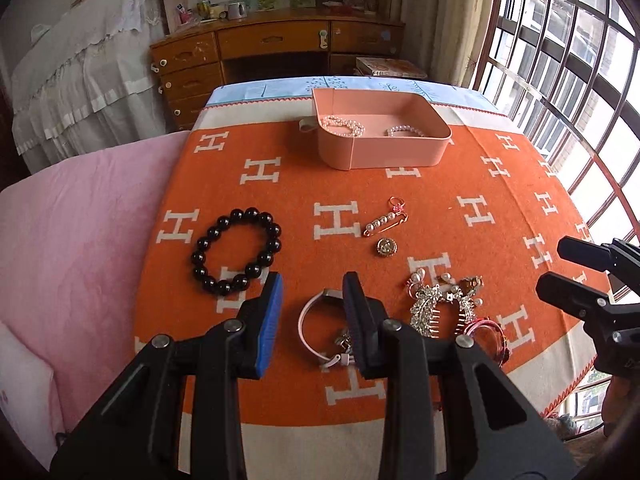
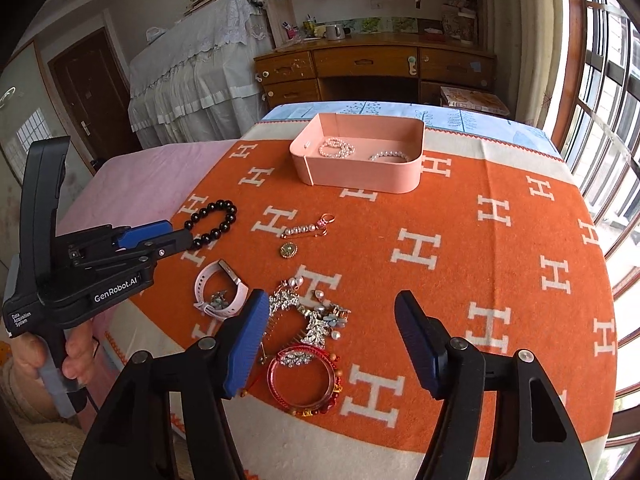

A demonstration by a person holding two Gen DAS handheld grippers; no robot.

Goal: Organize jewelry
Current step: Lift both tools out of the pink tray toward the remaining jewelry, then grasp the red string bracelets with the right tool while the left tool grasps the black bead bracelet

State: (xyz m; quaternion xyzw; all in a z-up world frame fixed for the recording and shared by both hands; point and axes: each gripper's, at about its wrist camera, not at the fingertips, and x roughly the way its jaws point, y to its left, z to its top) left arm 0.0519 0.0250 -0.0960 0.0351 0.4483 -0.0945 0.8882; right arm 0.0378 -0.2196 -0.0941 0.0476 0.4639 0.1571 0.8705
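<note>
The left gripper (image 2: 176,236) has white words on its black side: "GenRobot.AI" and, smaller, "Data Acquisition System". The orange blanket (image 2: 460,216) shows big white "H" letters all over.

Left gripper (image 1: 313,320) has its jaws parted, fingers pointing forward and down, blue pads (image 1: 270,322) facing each other. Right gripper (image 2: 330,342) is spread wider — its fingers angled forward and down too. A bare hand (image 2: 70,354) grips the left tool's handle from below — the right hand cannot be made out.
</note>
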